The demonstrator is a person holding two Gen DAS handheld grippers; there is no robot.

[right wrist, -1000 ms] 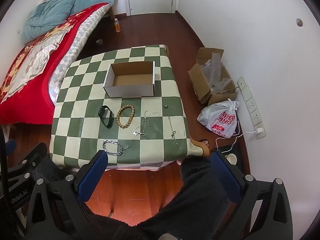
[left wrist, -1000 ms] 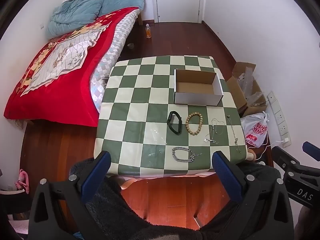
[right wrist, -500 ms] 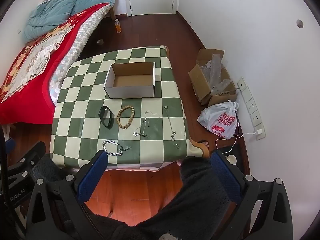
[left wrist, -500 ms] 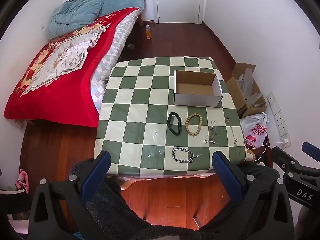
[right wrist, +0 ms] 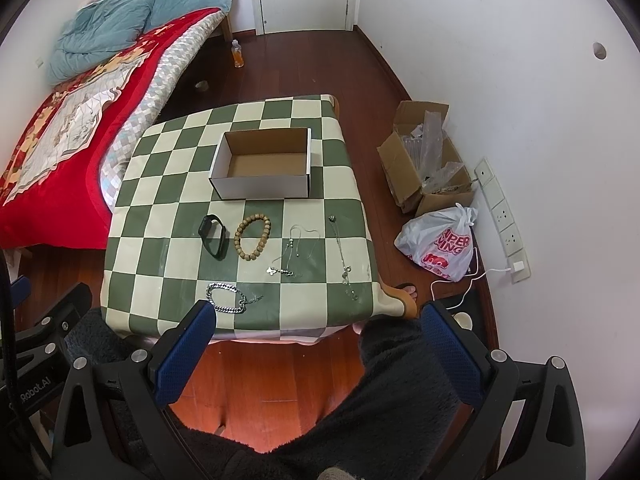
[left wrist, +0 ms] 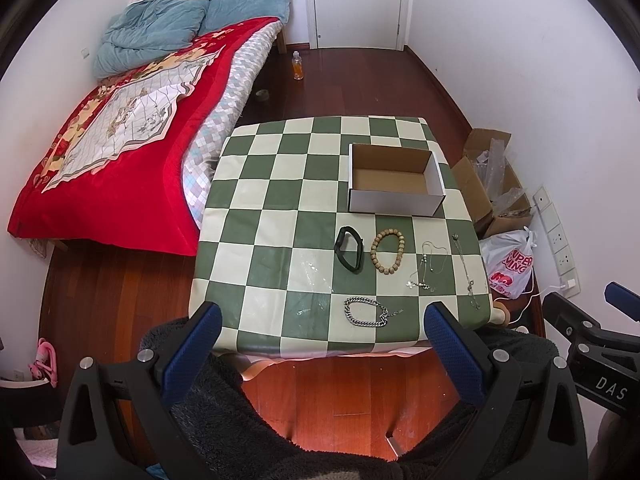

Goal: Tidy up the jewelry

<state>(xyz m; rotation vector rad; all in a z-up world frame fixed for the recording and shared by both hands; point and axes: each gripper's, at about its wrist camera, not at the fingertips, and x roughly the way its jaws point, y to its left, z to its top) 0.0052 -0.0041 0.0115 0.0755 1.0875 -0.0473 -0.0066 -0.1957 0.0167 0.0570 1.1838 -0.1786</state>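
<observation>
Start of task by the look of it: nothing picked yet, white cardboard box (left wrist: 396, 184) w/ nothing visible inside, all jewelry laid out on the surface (left wrist: 256, 208). Left hand-held gripper (left wrist: 318, 322) held back off the near edge, above the lap, blue fingers (left wrist: 192, 344) spread wide, nothing between them. Right hand-held gripper (right wrist: 316, 320) likewise spread wide and carrying nothing, well short of any piece. Task things, near side of the box: black band (left wrist: 349, 249) just beside wooden bead bracelet (left wrist: 387, 251); thin silver necklace w/ small charms (left wrist: 428, 266) to their right; long thin chain (left wrist: 464, 270) near the right edge; chunky silver chain bracelet (left wrist: 366, 311) alone, closest to the near edge. Next move, prob.: reach fwd and down to one piece, likely the chunky bracelet as nearest, pinch low and flat against the cloth, lift, carry over the box wall, release. Thin chains likely fiddly: lie flat, may snag or trail, need a precise pinch. Surface: green-and-cream checked cloth, slightly glossy, some scuffs or glare mid-way. Room: dark red wood floor, bed (left wrist: 120, 132) w/ red quilt and blue duvet at left, white door at far end, orange-capped bottle (left wrist: 297, 65) on floor, open carton (right wrist: 424, 160) w/ plastic wrap and a printed plastic bag (right wrist: 444, 244) by the right wall, sockets and a charger lead there too.
</observation>
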